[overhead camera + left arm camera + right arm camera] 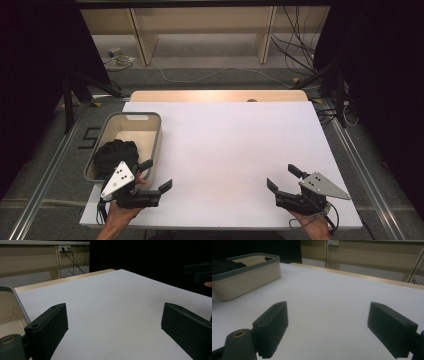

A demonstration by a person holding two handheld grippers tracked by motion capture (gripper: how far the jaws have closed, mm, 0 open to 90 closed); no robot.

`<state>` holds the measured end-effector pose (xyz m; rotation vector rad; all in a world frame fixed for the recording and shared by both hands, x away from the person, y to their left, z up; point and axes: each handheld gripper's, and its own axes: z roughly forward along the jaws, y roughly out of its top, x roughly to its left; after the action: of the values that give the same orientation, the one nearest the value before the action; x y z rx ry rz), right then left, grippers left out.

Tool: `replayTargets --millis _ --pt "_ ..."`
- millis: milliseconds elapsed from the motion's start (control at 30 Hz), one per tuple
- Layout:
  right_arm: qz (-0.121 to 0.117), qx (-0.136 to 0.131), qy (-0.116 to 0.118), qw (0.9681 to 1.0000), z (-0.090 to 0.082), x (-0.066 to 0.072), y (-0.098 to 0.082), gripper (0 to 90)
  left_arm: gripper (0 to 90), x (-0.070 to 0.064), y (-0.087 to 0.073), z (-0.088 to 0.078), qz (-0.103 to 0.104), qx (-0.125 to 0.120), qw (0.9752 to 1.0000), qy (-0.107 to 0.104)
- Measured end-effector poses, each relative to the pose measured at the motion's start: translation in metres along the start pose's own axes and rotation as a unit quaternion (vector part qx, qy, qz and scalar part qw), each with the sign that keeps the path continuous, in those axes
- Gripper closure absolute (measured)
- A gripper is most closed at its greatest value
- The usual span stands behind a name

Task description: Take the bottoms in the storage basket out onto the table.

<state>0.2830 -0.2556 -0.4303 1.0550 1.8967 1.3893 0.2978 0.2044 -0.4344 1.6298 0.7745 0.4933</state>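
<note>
White and matte, the broad rectangular table sheet [225,150] lies under both my tools, a strip of pale wood showing at its far edge. At its left side I see the cream plastic bin with the grey rim [152,131], and the crumpled black cloth bundle [116,154] sits inside at the near end. My left gripper [155,175] hangs at the bin's near right corner, jaws spread wide, nothing between them. My right gripper [281,176] hovers near the table's right front, well apart from the bin, jaws likewise wide and empty
</note>
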Motion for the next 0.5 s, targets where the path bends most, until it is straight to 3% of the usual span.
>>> replayTargets --millis 500 --pt "-0.001 0.003 0.000 1.0000 0.0003 0.0012 -0.0005 18.0 6.9 -0.0013 0.0034 0.0016 -0.003 -0.008 0.9999 0.006"
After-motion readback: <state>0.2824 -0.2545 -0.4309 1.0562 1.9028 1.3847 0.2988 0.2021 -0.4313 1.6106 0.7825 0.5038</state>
